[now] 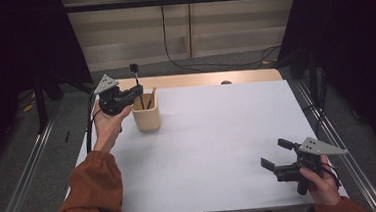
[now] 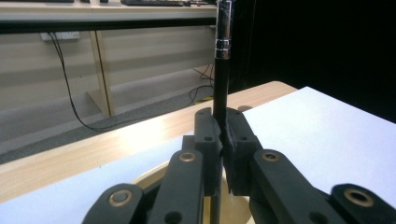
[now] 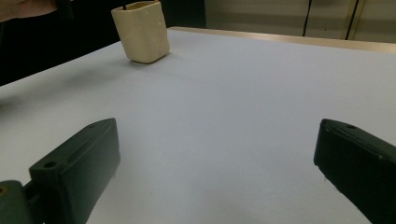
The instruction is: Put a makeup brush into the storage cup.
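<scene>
Left gripper point(image 1: 137, 91): clamped on one black pen point(image 2: 221, 88), upright over cup;
Right gripper point(image 1: 274, 153): jaws apart, nothing between;
Cup point(image 1: 147, 116): one, ten o'clock on table point(image 1: 218, 134); two sticks point(image 1: 150, 98) inside.

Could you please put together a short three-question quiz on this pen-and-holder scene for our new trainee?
1. True or false: the left tongs are shut on an upright black pen.
2. Where does the beige holder stand: A. near the table's far left corner, B. beside the right tongs, C. on the floor?
3. How do the right tongs' jaws stand?

Key: 1. True. 2. A. 3. Wide open, with nothing between them, above the white table.
</scene>
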### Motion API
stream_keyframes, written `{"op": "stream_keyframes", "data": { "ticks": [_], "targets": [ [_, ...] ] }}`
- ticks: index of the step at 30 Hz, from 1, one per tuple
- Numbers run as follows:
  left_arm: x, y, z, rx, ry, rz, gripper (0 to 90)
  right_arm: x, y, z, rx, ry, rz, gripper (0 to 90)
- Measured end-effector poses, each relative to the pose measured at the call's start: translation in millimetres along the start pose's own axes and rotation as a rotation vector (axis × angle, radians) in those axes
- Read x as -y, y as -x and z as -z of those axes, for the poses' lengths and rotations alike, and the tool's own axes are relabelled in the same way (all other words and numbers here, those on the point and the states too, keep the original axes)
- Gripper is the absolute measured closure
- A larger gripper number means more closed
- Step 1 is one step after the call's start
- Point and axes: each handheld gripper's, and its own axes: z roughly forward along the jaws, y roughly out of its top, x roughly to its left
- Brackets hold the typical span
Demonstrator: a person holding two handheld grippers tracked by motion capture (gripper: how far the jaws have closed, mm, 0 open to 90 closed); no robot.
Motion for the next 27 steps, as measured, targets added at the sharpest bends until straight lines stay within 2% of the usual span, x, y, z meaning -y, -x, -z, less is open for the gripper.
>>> {"op": "stream_keyframes", "data": {
  "ticks": [9, 20, 25, 27],
  "targets": [
    [7.2, 2.0, -4.6, 0.005, -0.011, -0.003, 85.7, 0.1, 0.0, 0.3, -0.002, -0.003, 0.002, 0.0],
    [25.0, 0.1, -6.1, 0.002, -0.025, 0.022, 85.6, 0.1, -0.5, -0.2, -0.003, -0.001, -0.003, 0.0],
    [31.5, 0.5, -8.2, -0.001, -0.036, 0.018, 85.6, 0.2, -0.2, -0.2, -0.003, -0.003, -0.002, 0.0],
    [32.4, 1.9, -9.8, -0.005, -0.052, 0.001, 85.6, 0.2, -0.4, -0.3, -0.004, -0.005, -0.001, 0.0]
  ]
}}
